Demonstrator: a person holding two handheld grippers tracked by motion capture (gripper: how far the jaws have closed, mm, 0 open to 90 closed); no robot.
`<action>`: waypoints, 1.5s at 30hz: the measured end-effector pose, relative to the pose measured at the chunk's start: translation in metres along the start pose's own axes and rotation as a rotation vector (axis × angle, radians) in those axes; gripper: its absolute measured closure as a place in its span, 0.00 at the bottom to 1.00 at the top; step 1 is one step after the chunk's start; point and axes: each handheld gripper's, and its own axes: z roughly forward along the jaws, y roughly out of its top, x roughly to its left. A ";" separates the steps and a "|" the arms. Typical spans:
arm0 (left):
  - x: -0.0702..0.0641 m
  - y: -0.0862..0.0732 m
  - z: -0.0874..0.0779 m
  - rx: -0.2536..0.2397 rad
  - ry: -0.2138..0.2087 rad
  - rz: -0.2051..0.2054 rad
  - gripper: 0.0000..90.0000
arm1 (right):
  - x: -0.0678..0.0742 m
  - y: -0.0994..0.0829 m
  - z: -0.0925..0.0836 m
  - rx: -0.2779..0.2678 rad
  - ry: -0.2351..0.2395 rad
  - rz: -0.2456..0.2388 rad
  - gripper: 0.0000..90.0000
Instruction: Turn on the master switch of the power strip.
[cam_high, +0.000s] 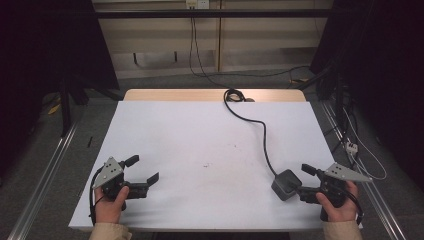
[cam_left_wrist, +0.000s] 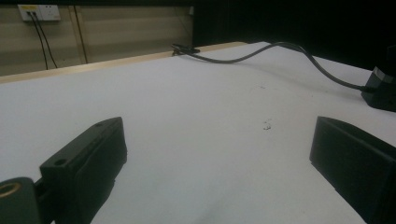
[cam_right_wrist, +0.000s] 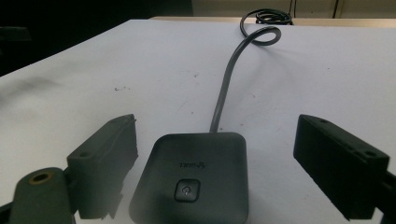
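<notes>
- The dark grey power cube (cam_right_wrist: 191, 177) with a button on top lies flat on the white worktop (cam_high: 200, 145), near its right front corner, its cable (cam_high: 255, 122) running to the far edge.
- The right gripper (cam_right_wrist: 212, 158) has its fingers apart on either side of the cube, touching neither flank.
- To grip well: centre the cube, close evenly on both flanks, and keep clear of the button (cam_right_wrist: 187, 190).
- The left gripper (cam_high: 142, 171) rests with its fingers apart, holding nothing, well away from the cube.

Dim overall — the white table (cam_high: 200, 150) lit softly from above, surroundings black; near tongs blurred.
</notes>
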 end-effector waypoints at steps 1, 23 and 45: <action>0.000 0.000 0.000 0.000 0.000 0.000 0.04 | 0.000 0.000 0.001 0.002 -0.001 -0.003 0.14; 0.000 0.000 0.000 0.003 -0.003 0.000 0.04 | 0.011 0.003 0.014 0.002 0.008 -0.030 0.14; 0.000 -0.001 0.000 0.007 -0.003 -0.002 0.04 | 0.016 0.003 0.025 0.003 0.004 -0.044 0.14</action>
